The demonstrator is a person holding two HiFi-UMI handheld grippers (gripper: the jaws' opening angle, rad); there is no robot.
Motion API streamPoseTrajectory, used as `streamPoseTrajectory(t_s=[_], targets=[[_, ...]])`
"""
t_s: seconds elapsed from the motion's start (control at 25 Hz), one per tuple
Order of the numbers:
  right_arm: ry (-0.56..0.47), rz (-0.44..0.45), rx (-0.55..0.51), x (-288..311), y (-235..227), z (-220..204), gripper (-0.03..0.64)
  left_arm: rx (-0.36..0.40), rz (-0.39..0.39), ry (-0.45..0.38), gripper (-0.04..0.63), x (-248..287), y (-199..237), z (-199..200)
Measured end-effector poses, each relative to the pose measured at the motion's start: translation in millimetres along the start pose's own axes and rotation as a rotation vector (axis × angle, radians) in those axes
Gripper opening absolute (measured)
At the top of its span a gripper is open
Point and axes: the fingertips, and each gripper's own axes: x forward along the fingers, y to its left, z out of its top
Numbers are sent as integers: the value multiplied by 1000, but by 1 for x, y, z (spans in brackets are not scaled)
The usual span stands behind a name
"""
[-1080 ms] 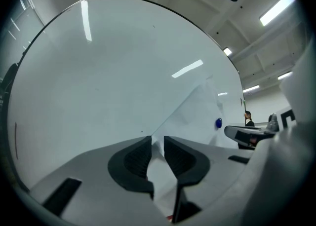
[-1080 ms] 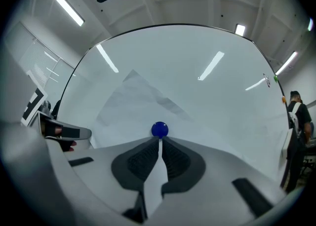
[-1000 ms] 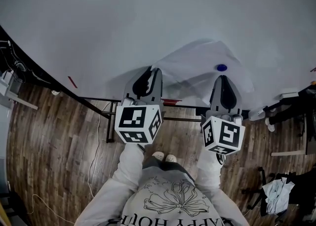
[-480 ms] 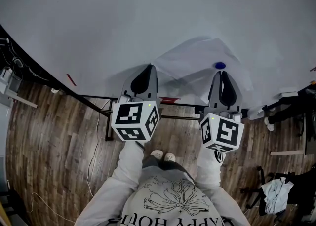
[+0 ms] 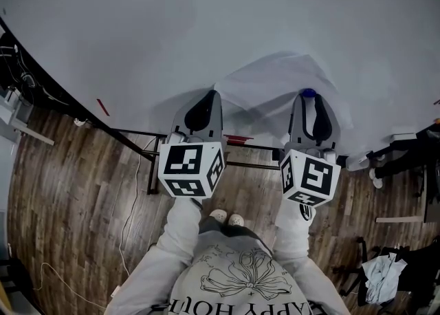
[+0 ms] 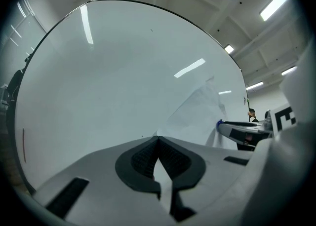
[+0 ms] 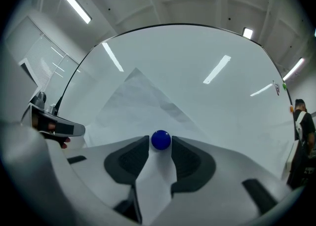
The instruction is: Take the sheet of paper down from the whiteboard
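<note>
A white sheet of paper (image 5: pixel 275 80) hangs crumpled on the whiteboard (image 5: pixel 172 25), pinned by a blue round magnet (image 5: pixel 309 92) near its right side. My left gripper (image 5: pixel 212 93) points level at the board and is shut on the sheet's lower left corner. In the left gripper view the jaws meet at the tip (image 6: pixel 158 138) and the paper (image 6: pixel 197 111) runs up to the right from there. My right gripper (image 5: pixel 309 97) has its jaws opening. In the right gripper view the magnet (image 7: pixel 161 139) sits between the fingertips, against the paper (image 7: pixel 138 101).
The board's black stand frame (image 5: pixel 148 162) is below it over a wooden floor (image 5: pixel 75 203). A red marker (image 5: pixel 102 106) lies at the board's lower edge. Cables trail at the left (image 5: pixel 20 93). A heap of cloth (image 5: pixel 381 272) lies at the lower right.
My left gripper's jaws have closed on the paper's corner. The right gripper has edged forward to the magnet and its jaws have spread to either side of it.
</note>
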Motion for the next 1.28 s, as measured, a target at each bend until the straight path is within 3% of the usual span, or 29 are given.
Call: streamPoseTrajectory(t_s=[0.88,1.28], targets=[[-46,-10,4,-11,-20,13,118,43,97,-20,5,-14,11,12],[-24,-28,24,-5,-39,7,118,105,149,-26,5,-30,21,23]])
